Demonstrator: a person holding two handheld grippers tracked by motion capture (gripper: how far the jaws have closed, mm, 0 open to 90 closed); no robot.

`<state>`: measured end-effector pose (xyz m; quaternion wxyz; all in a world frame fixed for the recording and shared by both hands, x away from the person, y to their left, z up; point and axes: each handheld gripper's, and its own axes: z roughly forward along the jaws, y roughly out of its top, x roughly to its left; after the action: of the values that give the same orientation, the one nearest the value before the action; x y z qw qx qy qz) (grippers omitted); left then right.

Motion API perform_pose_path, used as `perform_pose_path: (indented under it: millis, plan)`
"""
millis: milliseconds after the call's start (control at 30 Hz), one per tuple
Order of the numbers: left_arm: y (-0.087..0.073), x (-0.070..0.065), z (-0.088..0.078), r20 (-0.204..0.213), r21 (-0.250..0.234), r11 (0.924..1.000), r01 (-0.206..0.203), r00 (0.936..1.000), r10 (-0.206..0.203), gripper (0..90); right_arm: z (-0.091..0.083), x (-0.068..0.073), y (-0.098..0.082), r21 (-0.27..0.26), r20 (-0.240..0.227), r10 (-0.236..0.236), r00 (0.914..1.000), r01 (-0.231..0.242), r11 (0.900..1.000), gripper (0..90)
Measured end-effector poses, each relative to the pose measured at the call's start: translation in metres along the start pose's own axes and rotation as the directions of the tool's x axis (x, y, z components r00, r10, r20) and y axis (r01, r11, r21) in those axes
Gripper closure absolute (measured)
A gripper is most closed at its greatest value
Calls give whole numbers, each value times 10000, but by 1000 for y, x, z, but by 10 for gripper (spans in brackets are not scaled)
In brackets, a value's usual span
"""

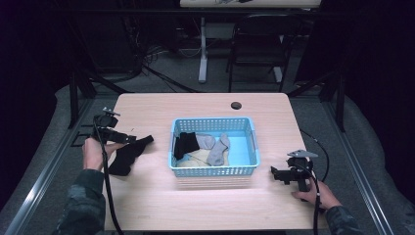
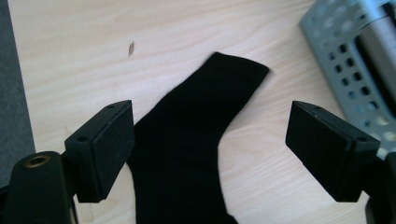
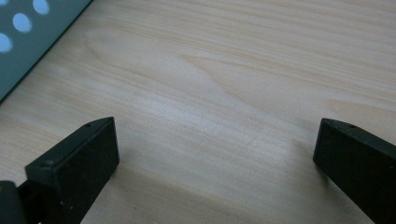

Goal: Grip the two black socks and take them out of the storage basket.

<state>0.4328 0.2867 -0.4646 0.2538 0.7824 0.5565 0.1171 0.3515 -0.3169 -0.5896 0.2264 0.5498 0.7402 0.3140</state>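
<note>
A black sock (image 1: pixel 128 154) lies flat on the wooden table (image 1: pixel 205 105), left of a blue perforated basket (image 1: pixel 214 169). My left gripper (image 1: pixel 128 139) hovers over the sock's upper end, open; in the left gripper view the sock (image 2: pixel 191 140) runs between the wide-apart jaws of that gripper (image 2: pixel 210 151). The basket holds a black sock (image 1: pixel 186 143), a grey sock (image 1: pixel 218 150) and a pale one (image 1: pixel 195 159). My right gripper (image 1: pixel 277 174) rests low on the table right of the basket, open, with bare wood between its jaws (image 3: pixel 215 163).
The basket's wall (image 2: pixel 355 60) shows at the right edge of the left gripper view and its corner (image 3: pixel 32 37) at the top left of the right gripper view. A dark round cable hole (image 1: pixel 236 105) sits near the table's far edge. Beyond stand a chair (image 1: pixel 259 44) and a desk leg (image 1: pixel 202 49).
</note>
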Motion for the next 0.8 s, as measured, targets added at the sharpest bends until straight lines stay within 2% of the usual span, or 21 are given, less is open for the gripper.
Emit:
perform_pose_path:
  millis: [167, 433, 567, 733, 800]
  plan:
    - [13, -23, -19, 68, -526, 9961, -708, 9974, 713, 119, 0, 0, 0, -3, 4, -1, 10000, 1, 10000, 0]
    - [34, -57, -35, 291, -1000, 9853, -1387, 9894, 1423, 51, 0, 0, 0, -1, 1, 3, 10000, -3, 10000, 0]
    - [42, -74, -33, 439, -975, 9778, -1857, 9807, 1907, 28, 0, 0, 0, -2, 0, 2, 10000, -2, 10000, 0]
    - [49, -89, -25, 713, -951, 9725, -2125, 9730, 2196, 0, 0, 0, 0, 1, 4, 2, 10000, -2, 10000, 0]
    - [51, -97, -21, 802, -868, 9688, -2321, 9677, 2390, 0, 0, 0, 0, 0, 8, 2, 10000, -2, 10000, 0]
